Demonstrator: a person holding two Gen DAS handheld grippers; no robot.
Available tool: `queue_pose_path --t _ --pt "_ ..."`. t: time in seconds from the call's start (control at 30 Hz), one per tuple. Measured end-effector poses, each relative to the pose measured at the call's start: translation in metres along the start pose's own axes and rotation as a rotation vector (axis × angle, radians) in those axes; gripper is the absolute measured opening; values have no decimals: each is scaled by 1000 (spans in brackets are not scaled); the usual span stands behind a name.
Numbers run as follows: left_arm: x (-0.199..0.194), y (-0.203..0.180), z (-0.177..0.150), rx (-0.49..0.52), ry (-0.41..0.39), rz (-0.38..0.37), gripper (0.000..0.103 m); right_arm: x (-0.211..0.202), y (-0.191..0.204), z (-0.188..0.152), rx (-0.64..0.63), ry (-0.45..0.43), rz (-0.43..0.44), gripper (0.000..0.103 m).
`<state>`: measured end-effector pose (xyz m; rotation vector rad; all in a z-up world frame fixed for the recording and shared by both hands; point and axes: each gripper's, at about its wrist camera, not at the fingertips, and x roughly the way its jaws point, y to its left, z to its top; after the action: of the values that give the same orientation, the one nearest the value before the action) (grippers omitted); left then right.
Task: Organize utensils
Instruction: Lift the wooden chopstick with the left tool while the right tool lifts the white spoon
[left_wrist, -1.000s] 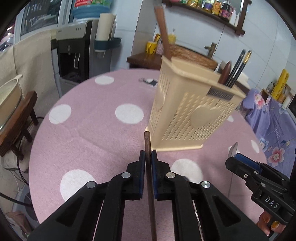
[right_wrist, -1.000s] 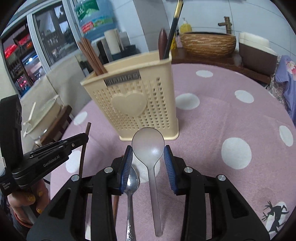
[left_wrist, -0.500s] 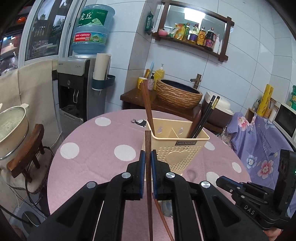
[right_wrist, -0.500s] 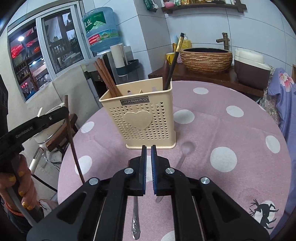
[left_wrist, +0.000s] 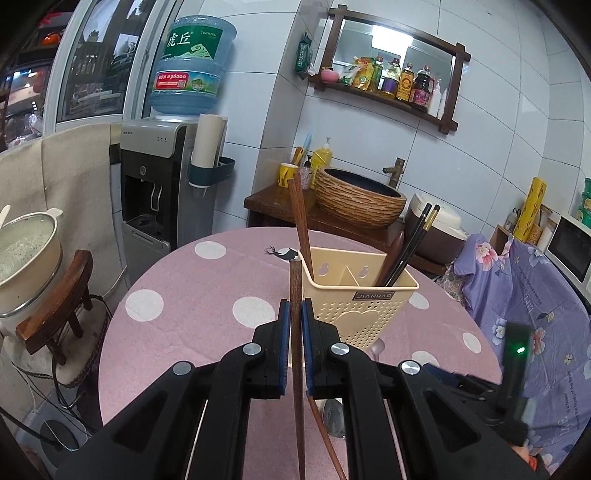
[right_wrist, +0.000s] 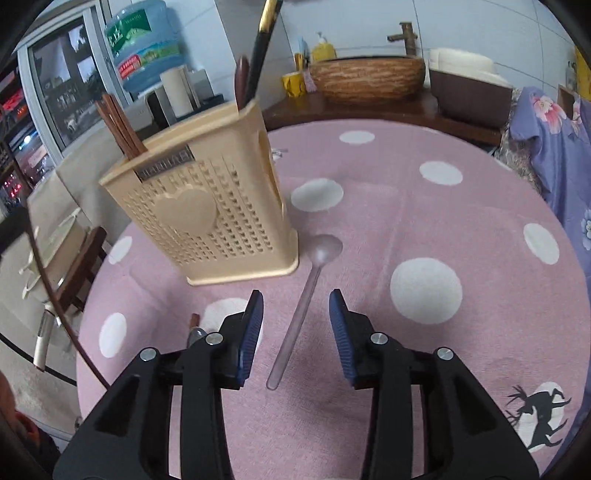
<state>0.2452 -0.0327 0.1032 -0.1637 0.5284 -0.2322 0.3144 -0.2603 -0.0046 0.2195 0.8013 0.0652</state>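
Right wrist: spoon (right_wrist: 303, 302) lies between gripper (right_wrist: 295, 314) fingers.

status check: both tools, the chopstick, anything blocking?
Left tool shut on brown chopstick, upright before the utensil holder. Right tool open, astride clear spoon lying on the table. Nothing blocking the holder's top.

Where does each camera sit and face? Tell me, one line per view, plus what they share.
Left wrist: on the left gripper, facing the utensil holder; jaws shut on a wooden chopstick.
Right wrist: on the right gripper, angled down at the clear spoon; jaws open.
Shared: the holder and the pink dotted table.
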Motion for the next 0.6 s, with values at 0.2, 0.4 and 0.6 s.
queue_pose_path --t 0.2,0.4,0.6 --pt "-1 0 -1 4 -6 2 8 42 13 -9 -29 84 -60 38" --pt "-1 -1 -1 9 -9 2 8 63 31 -17 -106 134 -176 16" --pt "-2 -3 -1 8 -8 -6 8 49 26 -33 -126 163 -165 11"
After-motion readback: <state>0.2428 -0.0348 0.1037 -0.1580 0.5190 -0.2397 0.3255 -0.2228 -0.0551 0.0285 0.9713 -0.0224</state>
